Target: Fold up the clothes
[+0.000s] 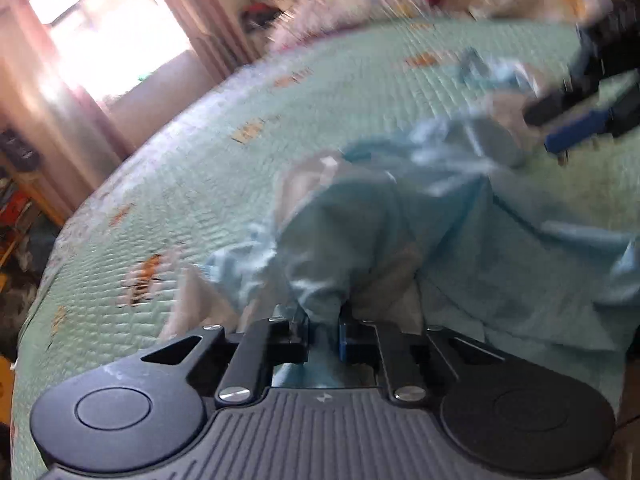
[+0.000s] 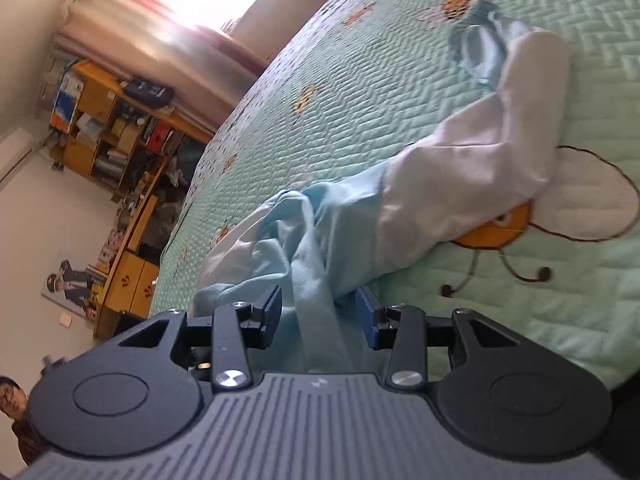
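A light blue garment [image 1: 400,216] with white sleeves lies crumpled on a mint green quilted bedspread [image 1: 240,168]. My left gripper [image 1: 324,330] is shut on a bunched fold of its blue cloth at the near edge. In the right wrist view the same garment [image 2: 320,232] stretches away, with one white sleeve [image 2: 480,152] lying over an orange bee pattern. My right gripper [image 2: 320,312] stands open; a ridge of blue cloth runs between its jaws and the pads do not press on it. The right gripper [image 1: 560,124] also shows blurred at the garment's far end.
The bedspread [image 2: 380,80] drops off along its left edge toward a wooden bookshelf [image 2: 120,128] and a bright window [image 1: 108,28] with curtains. A person [image 2: 12,408] is at the lower left, below a poster [image 2: 72,284]. Clutter lies beyond the bed's far edge.
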A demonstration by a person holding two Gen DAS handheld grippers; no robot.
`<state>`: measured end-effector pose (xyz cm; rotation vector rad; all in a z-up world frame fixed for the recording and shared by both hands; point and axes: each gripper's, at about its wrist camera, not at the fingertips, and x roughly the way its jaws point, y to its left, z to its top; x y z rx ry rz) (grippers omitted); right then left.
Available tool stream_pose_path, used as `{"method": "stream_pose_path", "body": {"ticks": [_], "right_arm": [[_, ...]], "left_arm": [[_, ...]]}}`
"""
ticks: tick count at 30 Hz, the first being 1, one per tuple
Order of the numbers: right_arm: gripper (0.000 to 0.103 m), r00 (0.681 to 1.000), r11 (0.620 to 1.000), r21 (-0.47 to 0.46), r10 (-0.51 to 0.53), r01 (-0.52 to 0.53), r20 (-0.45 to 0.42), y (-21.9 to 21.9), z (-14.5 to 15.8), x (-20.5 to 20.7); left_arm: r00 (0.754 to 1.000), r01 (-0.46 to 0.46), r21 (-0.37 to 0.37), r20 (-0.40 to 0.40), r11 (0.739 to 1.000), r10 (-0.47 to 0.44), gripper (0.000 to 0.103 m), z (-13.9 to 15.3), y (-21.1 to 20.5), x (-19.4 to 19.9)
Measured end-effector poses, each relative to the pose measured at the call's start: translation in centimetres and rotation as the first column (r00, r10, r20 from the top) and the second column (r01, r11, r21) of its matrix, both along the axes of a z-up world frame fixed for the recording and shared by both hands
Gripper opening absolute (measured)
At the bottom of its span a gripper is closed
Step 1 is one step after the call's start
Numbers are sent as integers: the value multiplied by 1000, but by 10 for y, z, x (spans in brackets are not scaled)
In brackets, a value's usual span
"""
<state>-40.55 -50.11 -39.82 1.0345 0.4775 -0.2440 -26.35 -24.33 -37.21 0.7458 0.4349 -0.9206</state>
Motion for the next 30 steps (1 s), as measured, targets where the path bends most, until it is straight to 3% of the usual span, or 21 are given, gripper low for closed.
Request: {"method": "stream_pose_path", "body": {"ticks": [2,7,10,13,15,17,20,23,24,26,27,28,30], "right_arm": [[45,1000,1000,-3,-4,4,2,1,1,-3],[46,1000,999,-42,28,-28,6,15,9,2],[49,998,991,-122,64,-63,5,25,16,3],[54,994,953,-284,95,-104,-47,45,28,11],[56,988,902,-406,123,-150,-92,60,34,17],[59,977,822,-529,164,-212,-135,79,38,24],[62,955,653,-697,207,-296,-212,111,37,35],[62,934,480,-801,188,-358,-304,131,28,44],[62,928,460,-806,181,-373,-326,131,25,46],[62,925,513,-769,196,-381,-327,119,23,46],[64,924,557,-738,214,-381,-316,112,23,47],[70,922,608,-693,231,-386,-310,106,20,49],[72,917,703,-592,265,-395,-298,93,13,53]], "left_arm": [[1000,-26,-70,-4,997,26,7,21,17,-5],[989,-120,-185,63,975,133,6,66,61,-17],[964,-244,-222,54,944,262,6,72,94,-3],[943,-323,-185,14,928,331,9,60,116,12],[939,-335,-158,22,929,343,16,50,125,11],[937,-338,-123,47,933,346,29,38,125,7],[937,-313,-66,141,948,319,36,24,118,-4],[945,-221,-53,234,974,228,47,22,109,-25],[944,-186,-46,270,981,191,49,21,106,-33],[934,-116,-15,340,993,114,66,15,100,-45],[927,-85,15,367,996,74,70,10,94,-48],[921,-56,55,388,997,31,73,1,85,-48],[910,-29,137,414,990,-31,73,-18,69,-46]]}}
